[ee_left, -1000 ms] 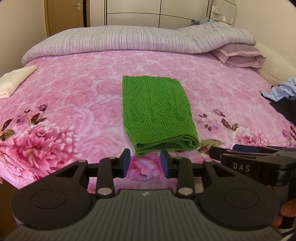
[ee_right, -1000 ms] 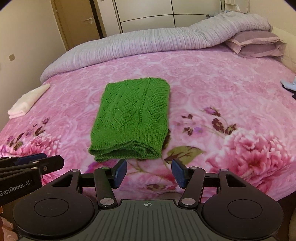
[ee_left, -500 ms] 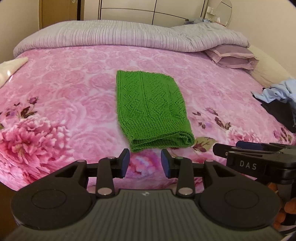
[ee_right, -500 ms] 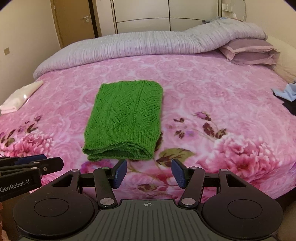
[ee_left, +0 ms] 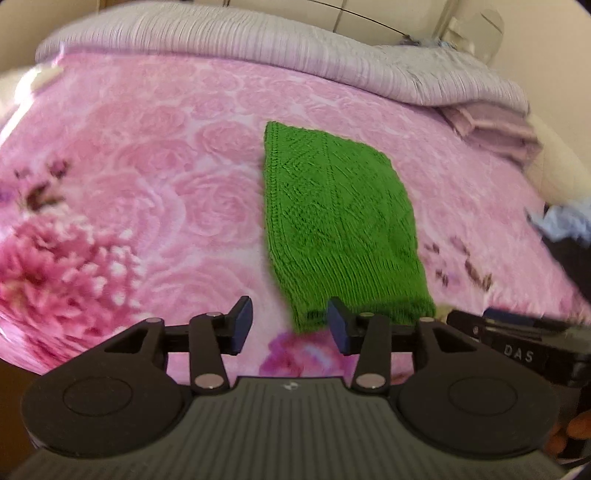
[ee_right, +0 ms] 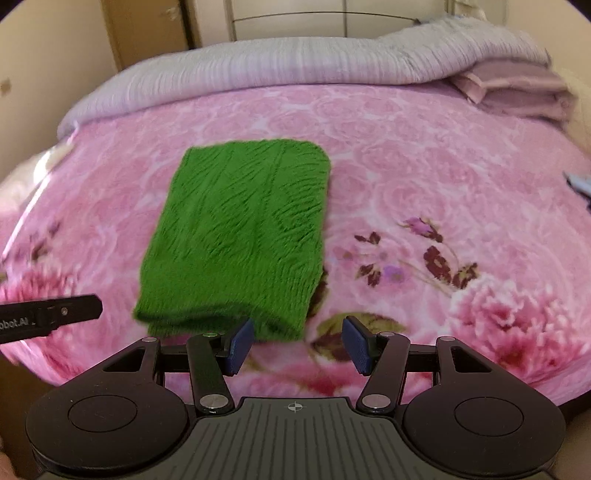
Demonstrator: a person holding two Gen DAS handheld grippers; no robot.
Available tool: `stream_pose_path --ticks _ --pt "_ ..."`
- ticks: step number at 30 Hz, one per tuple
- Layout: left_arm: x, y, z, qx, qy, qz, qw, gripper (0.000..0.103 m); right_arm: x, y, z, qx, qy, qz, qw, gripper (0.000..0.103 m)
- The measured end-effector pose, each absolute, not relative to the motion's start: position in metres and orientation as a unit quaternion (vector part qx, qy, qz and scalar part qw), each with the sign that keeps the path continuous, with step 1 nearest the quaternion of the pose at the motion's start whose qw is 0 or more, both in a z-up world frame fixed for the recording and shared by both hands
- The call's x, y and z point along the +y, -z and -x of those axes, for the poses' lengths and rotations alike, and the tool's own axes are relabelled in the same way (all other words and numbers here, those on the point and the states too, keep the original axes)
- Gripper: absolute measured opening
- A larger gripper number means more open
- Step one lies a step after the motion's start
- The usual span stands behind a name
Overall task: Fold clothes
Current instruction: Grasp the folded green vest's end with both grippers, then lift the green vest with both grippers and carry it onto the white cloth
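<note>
Pink floral bedspread [ee_right: 424, 155] bears a folded green cable-knit sweater [ee_right: 240, 236]; both tongs [ee_left: 290, 325] [ee_right: 299, 345] gape empty.

Bed: pink rose-print cover [ee_right: 424, 177] fills most of both views.
Quilt: grey-lilac ribbed roll [ee_right: 295, 62] along the far edge, 12 o'clock.
Pillows: mauve stack [ee_right: 517, 88] at 2 o'clock.
Wardrobe: pale panelled doors [ee_right: 295, 18] behind the bed.
Door: wooden [ee_right: 147, 26], 11 o'clock.
Walls: cream.

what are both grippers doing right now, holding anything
Left gripper: open, holding nothing.
Right gripper: open, holding nothing; green sweater lies free on the bed.
</note>
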State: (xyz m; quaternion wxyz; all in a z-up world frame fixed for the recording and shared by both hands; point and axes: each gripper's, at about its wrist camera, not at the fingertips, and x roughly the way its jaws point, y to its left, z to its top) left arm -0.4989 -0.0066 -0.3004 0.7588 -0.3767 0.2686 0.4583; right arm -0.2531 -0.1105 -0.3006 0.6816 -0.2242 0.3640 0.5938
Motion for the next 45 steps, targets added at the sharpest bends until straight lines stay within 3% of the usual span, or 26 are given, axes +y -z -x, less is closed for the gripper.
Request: stream_pose_path --ticks 9,14,17,21,31,35,36,37,40,45 --pt "0.072 0.357 0.529 0.154 -0.408 0.558 0.707 0.049 -0.081 0.345 0.151 0.533 -0.587 0.001 0.609 0.059" --pt "0.108 0.387 0.525 0.123 -0.392 0.61 0.677 0.05 -0.055 0.374 0.13 0.596 -0.571 -0.084 0.558 0.06" --pt "0.123 0.398 0.521 0.114 -0.387 0.623 0.67 0.05 -0.038 0.383 0.126 0.611 -0.566 -0.101 0.545 0.062" --pt "0.141 0.405 0.512 0.104 -0.373 0.631 0.672 0.051 -0.02 0.388 0.126 0.609 -0.575 -0.103 0.536 0.076" --pt "0.176 0.426 0.487 0.089 -0.305 0.647 0.693 0.05 0.026 0.405 0.128 0.603 -0.604 -0.107 0.51 0.077" --pt "0.186 0.433 0.482 0.089 -0.282 0.649 0.701 0.039 0.043 0.409 0.131 0.594 -0.627 -0.093 0.496 0.076" --pt "0.187 0.433 0.48 0.092 -0.28 0.649 0.701 0.037 0.048 0.41 0.132 0.593 -0.63 -0.086 0.494 0.074" --pt "0.189 0.432 0.479 0.095 -0.279 0.649 0.702 0.035 0.051 0.411 0.132 0.594 -0.628 -0.078 0.496 0.062" --pt "0.193 0.425 0.474 0.107 -0.279 0.643 0.705 0.027 0.053 0.414 0.128 0.613 -0.612 -0.076 0.493 0.043" --pt "0.198 0.388 0.475 0.127 -0.299 0.641 0.696 0.019 0.061 0.386 0.132 0.636 -0.58 -0.05 0.506 0.035"
